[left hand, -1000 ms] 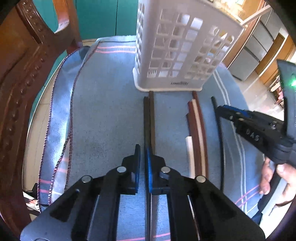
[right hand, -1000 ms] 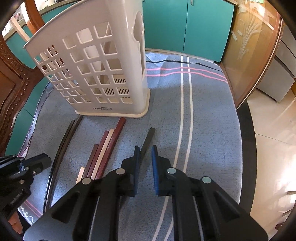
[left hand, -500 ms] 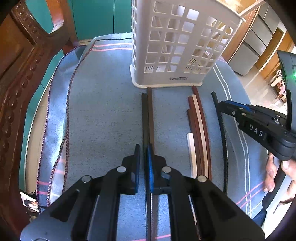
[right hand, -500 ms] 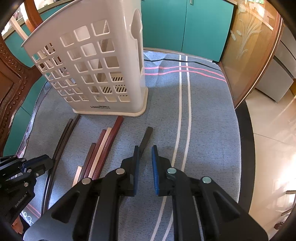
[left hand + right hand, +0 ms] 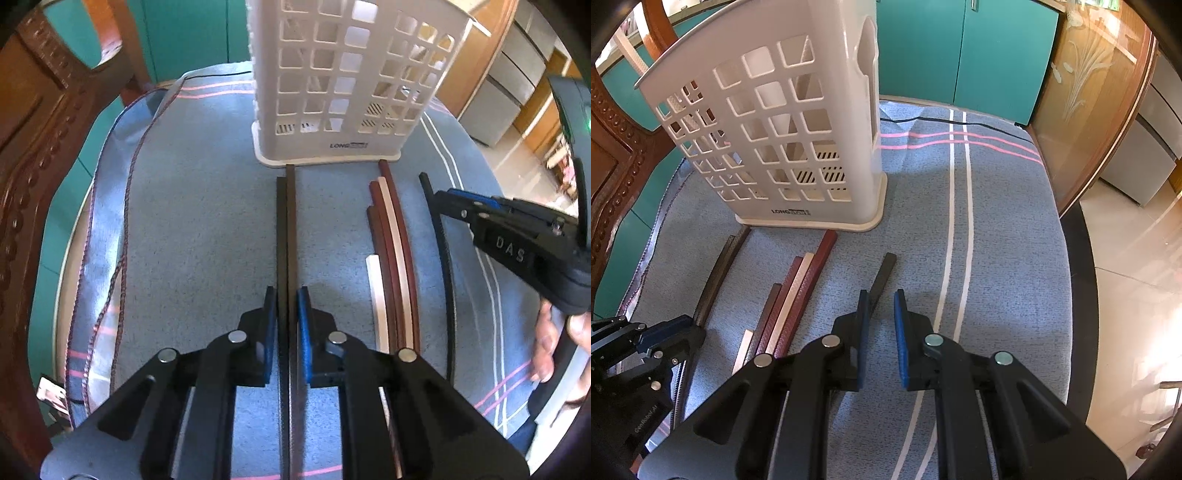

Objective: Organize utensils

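Note:
A white lattice utensil basket [image 5: 351, 85] stands upright on a blue cloth; it also shows in the right wrist view [image 5: 783, 136]. Long sticks lie in front of it. My left gripper [image 5: 287, 299] has its jaws narrowly apart around a pair of dark brown sticks [image 5: 286, 221] that lie flat on the cloth. A bundle of maroon and cream sticks [image 5: 391, 240] lies to the right. A black stick [image 5: 441, 251] lies further right. My right gripper [image 5: 881, 306] is open and empty, its left finger over the black stick [image 5: 884, 273].
A carved wooden chair [image 5: 33, 155] stands at the left. The blue cloth [image 5: 997, 240] with white and pink stripes covers a round table; its edge drops to the floor at the right. Teal cabinets [image 5: 960, 51] stand behind.
My left gripper's jaws have opened slightly around the dark brown sticks, and it has moved a little nearer the basket. My right gripper has opened a little wider.

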Tool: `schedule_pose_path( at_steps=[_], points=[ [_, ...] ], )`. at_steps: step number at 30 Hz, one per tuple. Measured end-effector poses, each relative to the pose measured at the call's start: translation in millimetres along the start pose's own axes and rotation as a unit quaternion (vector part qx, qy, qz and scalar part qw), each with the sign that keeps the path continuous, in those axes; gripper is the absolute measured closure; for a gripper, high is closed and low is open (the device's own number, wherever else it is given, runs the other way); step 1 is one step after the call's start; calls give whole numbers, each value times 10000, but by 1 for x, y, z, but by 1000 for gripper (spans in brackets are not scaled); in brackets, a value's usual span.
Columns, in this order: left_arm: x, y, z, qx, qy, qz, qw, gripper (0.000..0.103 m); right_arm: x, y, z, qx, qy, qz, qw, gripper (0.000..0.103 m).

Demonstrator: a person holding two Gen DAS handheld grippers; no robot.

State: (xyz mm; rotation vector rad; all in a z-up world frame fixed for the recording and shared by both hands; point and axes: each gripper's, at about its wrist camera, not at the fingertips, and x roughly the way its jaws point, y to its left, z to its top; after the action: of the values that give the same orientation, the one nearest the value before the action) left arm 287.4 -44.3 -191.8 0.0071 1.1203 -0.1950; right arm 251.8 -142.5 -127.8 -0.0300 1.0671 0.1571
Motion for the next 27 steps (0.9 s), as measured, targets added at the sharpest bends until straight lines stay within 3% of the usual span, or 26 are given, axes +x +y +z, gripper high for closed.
schedule_pose_path(
  at_steps=[8, 19, 27],
  points=[
    [-26, 7, -16, -292, -302, -263, 9988, 90, 2, 5, 0, -19, -18, -72, 10000, 89],
    [-46, 13, -28, -331, -659, -199, 9971, 90, 2, 7, 0, -45, -51, -127, 9999, 87],
    [-38, 13, -28, -294, -499, -131, 9982, 86, 1, 3, -2, -47, -66, -199, 9998, 79]
  ],
)
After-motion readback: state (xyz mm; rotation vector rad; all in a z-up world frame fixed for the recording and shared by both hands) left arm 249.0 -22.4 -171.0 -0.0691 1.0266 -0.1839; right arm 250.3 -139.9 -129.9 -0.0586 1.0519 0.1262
